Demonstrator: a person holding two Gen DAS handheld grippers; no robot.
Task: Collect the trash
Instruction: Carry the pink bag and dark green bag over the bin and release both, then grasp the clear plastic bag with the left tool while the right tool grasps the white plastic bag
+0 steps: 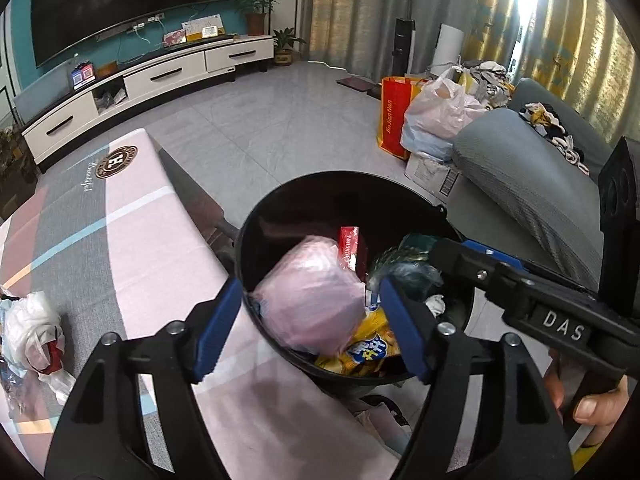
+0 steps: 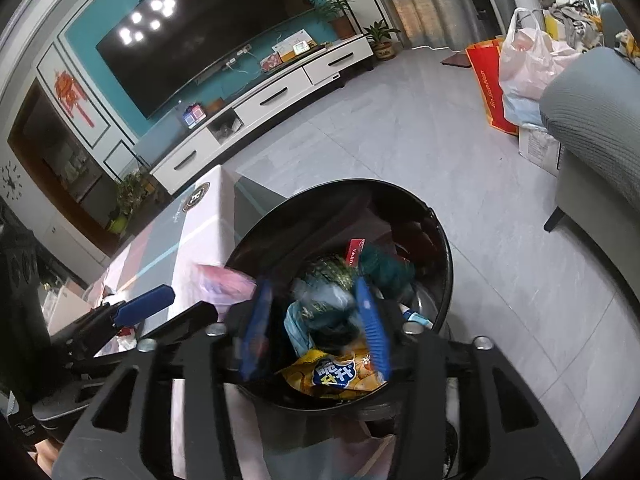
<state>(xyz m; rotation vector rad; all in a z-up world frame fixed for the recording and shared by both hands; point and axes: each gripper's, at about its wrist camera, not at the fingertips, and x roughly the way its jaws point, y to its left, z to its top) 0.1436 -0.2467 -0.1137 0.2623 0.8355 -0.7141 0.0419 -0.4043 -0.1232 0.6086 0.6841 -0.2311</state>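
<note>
A black round bin (image 1: pixel 340 184) (image 2: pixel 340 185) stands against the table's edge, filled with trash. My left gripper (image 1: pixel 310 284) hangs open over it, and a pink plastic bag (image 1: pixel 312 304) lies between its blue pads, which do not press on it. A yellow snack packet (image 1: pixel 368 348) (image 2: pixel 336 376), a red box (image 1: pixel 349 248) and a green foil wrapper (image 2: pixel 332 270) lie inside. My right gripper (image 2: pixel 313 286) is open over the bin too, blurred, with a blue-white wrapper (image 2: pixel 316 312) loose beneath. Each gripper shows in the other's view: the right (image 1: pixel 440 252), the left (image 2: pixel 176 304).
A table with a pink and grey cloth (image 1: pixel 120 220) sits left of the bin, with crumpled white bags (image 1: pixel 32 328) near its front left. A grey sofa (image 1: pixel 520 184) stands on the right. A red bag (image 1: pixel 394 120) and a plastic bag (image 1: pixel 440 112) sit on the tiled floor.
</note>
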